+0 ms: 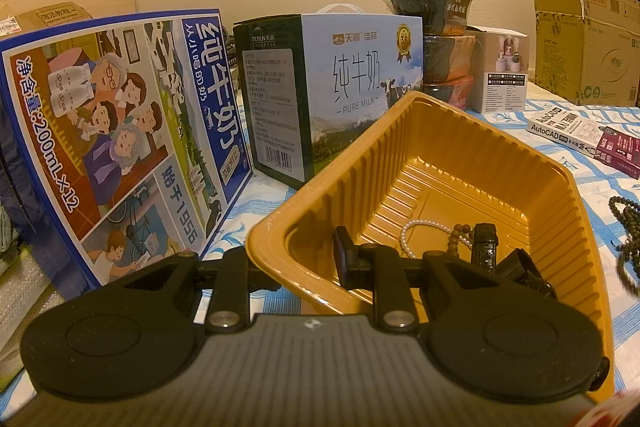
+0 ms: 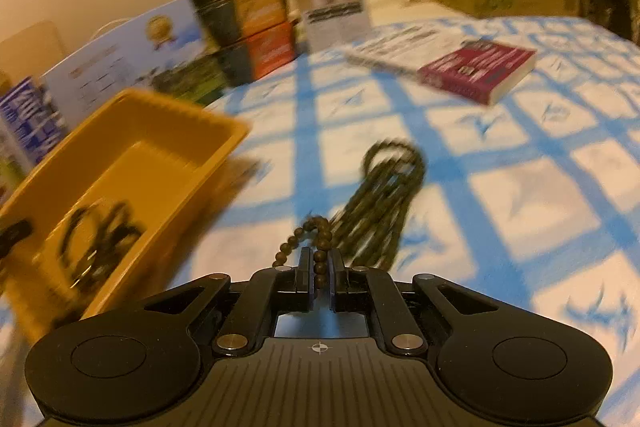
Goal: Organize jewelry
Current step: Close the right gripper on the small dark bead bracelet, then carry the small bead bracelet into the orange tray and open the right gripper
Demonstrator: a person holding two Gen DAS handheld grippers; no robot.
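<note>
A ribbed, mustard-yellow plastic tray [image 1: 440, 163] sits on the blue-and-white checked surface [image 2: 520, 187], its near rim tipped up. Inside the tray, near its front wall, lie a white pearl bracelet [image 1: 416, 231], a short strand of brown wooden beads [image 1: 460, 233] and a black leather watch strap [image 1: 486, 243], all close together. Just right of the tray a long dark brown bead necklace [image 2: 384, 195] is bunched in loops on the surface, one end of its strand pinched between the pads of the right tool [image 2: 319, 267].
</note>
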